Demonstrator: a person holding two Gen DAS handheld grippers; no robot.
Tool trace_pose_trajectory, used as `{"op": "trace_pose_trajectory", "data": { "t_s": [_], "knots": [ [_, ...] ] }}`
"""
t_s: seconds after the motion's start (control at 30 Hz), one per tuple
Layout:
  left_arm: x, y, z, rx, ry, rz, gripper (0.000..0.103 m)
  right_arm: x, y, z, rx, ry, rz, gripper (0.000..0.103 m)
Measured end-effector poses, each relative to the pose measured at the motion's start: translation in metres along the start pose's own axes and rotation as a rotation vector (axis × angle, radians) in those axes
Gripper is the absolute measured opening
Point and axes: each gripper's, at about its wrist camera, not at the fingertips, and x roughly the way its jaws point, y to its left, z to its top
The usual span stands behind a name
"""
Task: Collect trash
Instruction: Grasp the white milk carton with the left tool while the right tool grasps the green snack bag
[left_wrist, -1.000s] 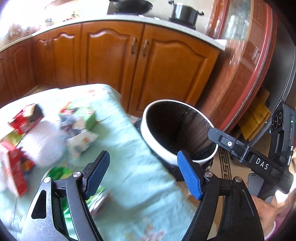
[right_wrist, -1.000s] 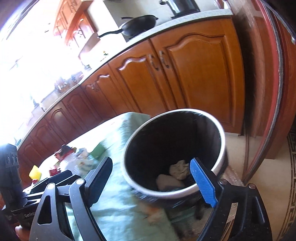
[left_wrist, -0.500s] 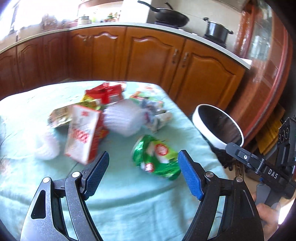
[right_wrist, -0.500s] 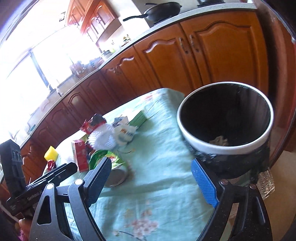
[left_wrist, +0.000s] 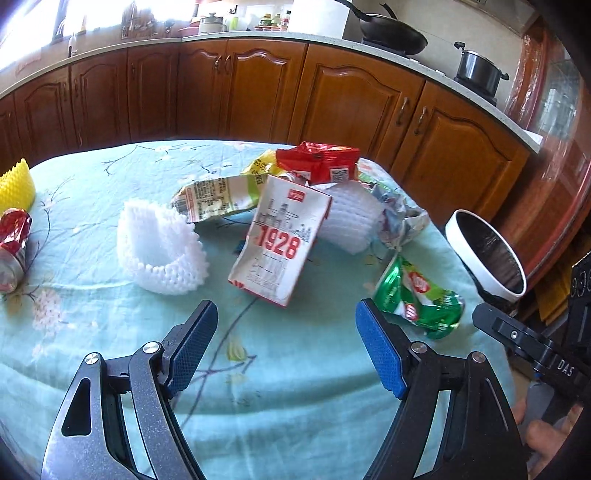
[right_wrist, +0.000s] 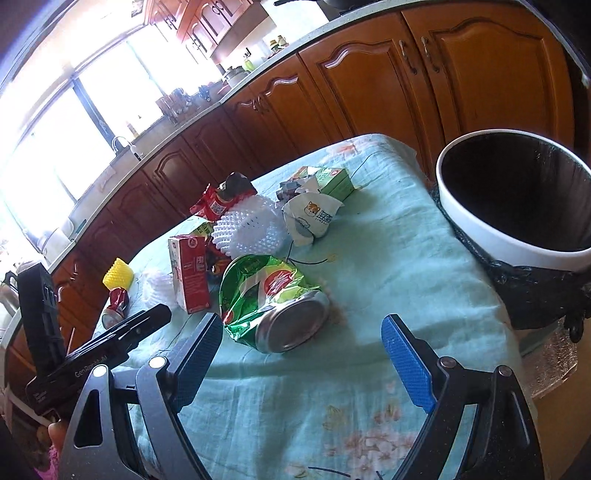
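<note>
Teal-clothed worktop (left_wrist: 110, 332) now fills our view, the bin (right_wrist: 517, 236) swung aside. Both grippers, left (left_wrist: 284, 343) and right (right_wrist: 303, 354), hover spread, empty. Crushed green can (right_wrist: 273, 302) lies sideways, base toward us.

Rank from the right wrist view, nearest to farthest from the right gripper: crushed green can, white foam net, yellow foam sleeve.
From the right gripper:
1. Crushed green can, just ahead, toward its left finger.
2. White foam net, behind the can, mid-table.
3. Yellow foam sleeve, far left edge.
</note>
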Motion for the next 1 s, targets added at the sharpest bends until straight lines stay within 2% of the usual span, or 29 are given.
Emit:
{"op": "trace_pose_trajectory", "data": {
  "t_s": [0.23,0.33,0.37,0.43,0.53,0.6,0.63,0.83,0.87,0.9,1.0],
  "knots": [
    [0.015,0.005,0.018,0.066,0.003,0.021,0.082,0.022,0.004,0.001,0.065,0.047,0.048,0.086],
    [0.027,0.005,0.026,0.081,0.013,0.023,0.084,0.034,-0.001,0.004,0.106,0.071,0.062,0.074],
    [0.031,0.003,0.030,0.084,0.016,0.024,0.084,0.036,-0.003,0.004,0.116,0.078,0.064,0.064],
    [0.040,0.001,0.033,0.092,0.024,0.026,0.084,0.042,-0.006,0.004,0.132,0.095,0.069,0.052],
    [0.050,0.001,0.033,0.100,0.048,0.009,0.083,0.040,-0.007,0.004,0.123,0.084,0.072,0.046],
    [0.053,-0.002,0.032,0.115,0.053,-0.003,0.071,0.035,-0.008,0.004,0.109,0.073,0.067,0.039],
    [0.055,-0.003,0.031,0.126,0.063,-0.009,0.051,0.033,-0.010,0.005,0.112,0.068,0.075,0.038],
    [0.042,-0.006,0.021,0.130,0.064,-0.061,0.048,0.018,-0.019,0.007,0.100,0.036,0.061,0.037],
    [0.040,-0.009,0.019,0.125,0.064,-0.072,0.048,0.014,-0.021,0.008,0.099,0.027,0.059,0.028],
    [0.036,-0.010,0.017,0.120,0.064,-0.083,0.048,0.010,-0.023,0.010,0.098,0.022,0.054,0.007],
    [0.028,-0.019,0.011,0.117,0.064,-0.118,0.048,0.001,-0.029,0.015,0.097,0.004,0.030,0.007]
  ]
}}
